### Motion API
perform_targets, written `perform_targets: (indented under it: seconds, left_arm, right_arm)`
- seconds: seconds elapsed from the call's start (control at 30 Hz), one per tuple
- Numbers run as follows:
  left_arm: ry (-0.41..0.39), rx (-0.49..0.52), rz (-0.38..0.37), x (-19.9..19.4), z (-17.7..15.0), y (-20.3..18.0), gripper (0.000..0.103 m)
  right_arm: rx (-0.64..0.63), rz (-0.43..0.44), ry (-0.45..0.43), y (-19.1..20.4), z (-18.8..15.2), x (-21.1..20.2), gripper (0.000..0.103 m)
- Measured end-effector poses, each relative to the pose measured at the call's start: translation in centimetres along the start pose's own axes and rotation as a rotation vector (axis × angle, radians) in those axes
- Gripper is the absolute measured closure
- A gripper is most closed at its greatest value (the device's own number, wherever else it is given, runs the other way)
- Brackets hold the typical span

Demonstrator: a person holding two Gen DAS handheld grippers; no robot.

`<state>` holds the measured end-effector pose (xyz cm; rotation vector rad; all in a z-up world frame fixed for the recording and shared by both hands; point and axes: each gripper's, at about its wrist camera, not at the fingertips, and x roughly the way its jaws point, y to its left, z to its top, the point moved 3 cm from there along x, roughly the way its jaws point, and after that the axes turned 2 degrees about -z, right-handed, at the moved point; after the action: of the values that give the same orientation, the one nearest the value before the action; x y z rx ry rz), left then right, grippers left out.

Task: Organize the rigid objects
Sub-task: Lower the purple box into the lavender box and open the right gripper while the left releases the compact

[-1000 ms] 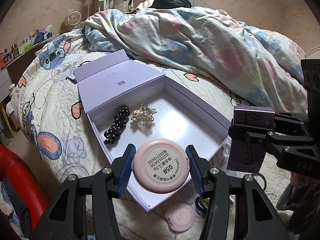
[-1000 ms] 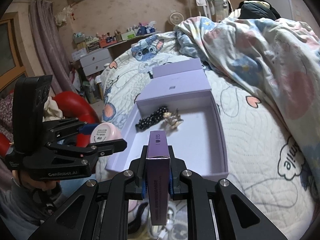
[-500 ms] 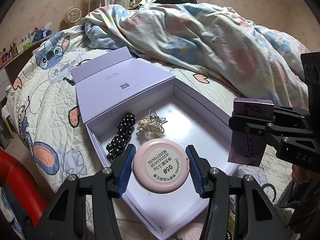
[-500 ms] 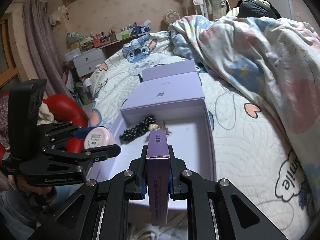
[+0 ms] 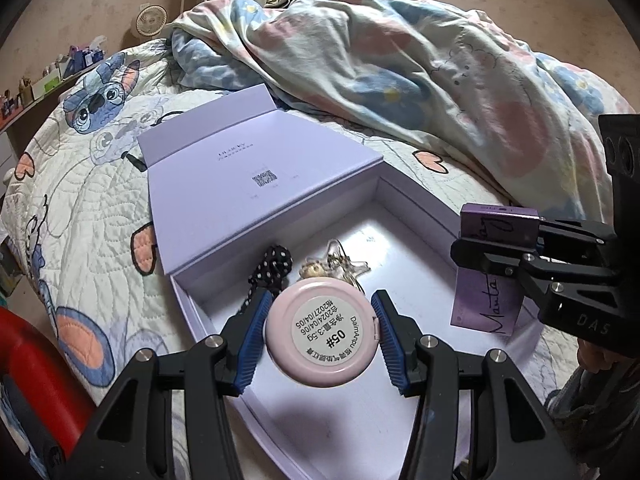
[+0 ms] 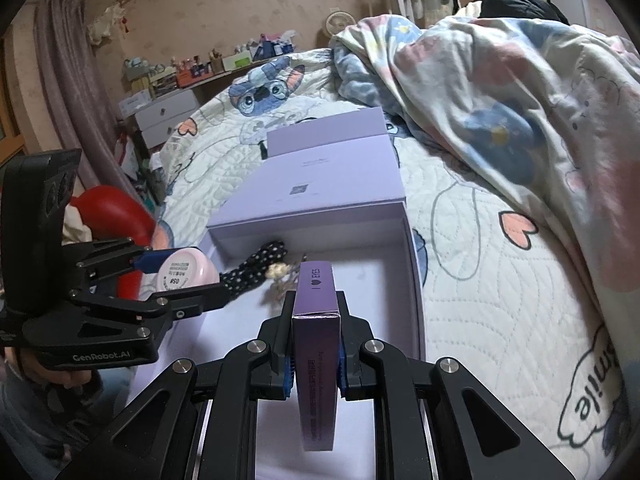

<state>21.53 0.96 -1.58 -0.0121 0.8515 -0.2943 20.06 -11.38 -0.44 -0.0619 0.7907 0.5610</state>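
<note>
Both grippers have advanced over the box since a second ago: the compact was above the near rim then, and a second pink disc on the quilt below that rim has dropped out of frame.

Left gripper [image 5: 320,334] clamps the compact [image 5: 321,331] by its edges between the blue pads [image 5: 251,338], label side facing the camera, held above the near part of the box [image 5: 424,216] floor. No change in its grip across the frames.

Right gripper [image 6: 314,356] is closed on the carton [image 6: 316,344], a slim purple pack held on edge, narrow face up, pads on its two broad sides. In the left view the carton [image 5: 490,280] hangs over the box's right wall; whether it touches the wall I can't tell.

Inside the box, past the compact: a scrunchie [image 5: 272,270], black with white dots, lying left of a clear star-shaped clip [image 5: 340,266]. They sit close together near the far-left corner; the compact hides their near ends. Rest of the floor is bare.

Lid [image 5: 256,184] is folded back behind the box, flat on the quilt [image 5: 80,208], inner face up with a small printed code.

Beyond that, a rumpled duvet [image 5: 400,64] covers the far right of the bed. A red object [image 5: 36,360] sits low left, off the bed edge.
</note>
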Motion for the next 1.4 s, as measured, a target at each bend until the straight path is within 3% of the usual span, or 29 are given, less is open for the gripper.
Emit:
perform_targets:
  seconds: [0.6, 0.87, 1.0, 1.4]
  left_arm:
    - [-0.007, 0.057, 0.042, 2.9, 4.2, 1.1, 0.052]
    - [0.026, 0.044, 0.04, 4.4, 4.2, 1.8, 0.052]
    - [0.043, 0.016, -0.003, 5.0, 3.9, 2.2, 0.052]
    - [0.082, 0.027, 0.01, 6.1, 2.8, 1.8, 0.052]
  right_arm:
    - [-0.069, 0.0, 0.011, -0.8, 3.6, 3.8, 0.088]
    - [-0.095, -0.008, 0.03, -0.6, 4.6, 5.6, 0.088]
    - [-0.099, -0.001, 0.057, -0.4, 4.6, 6.8, 0.088]
    - [-0.093, 0.005, 0.154, -0.4, 4.0, 8.7, 0.088]
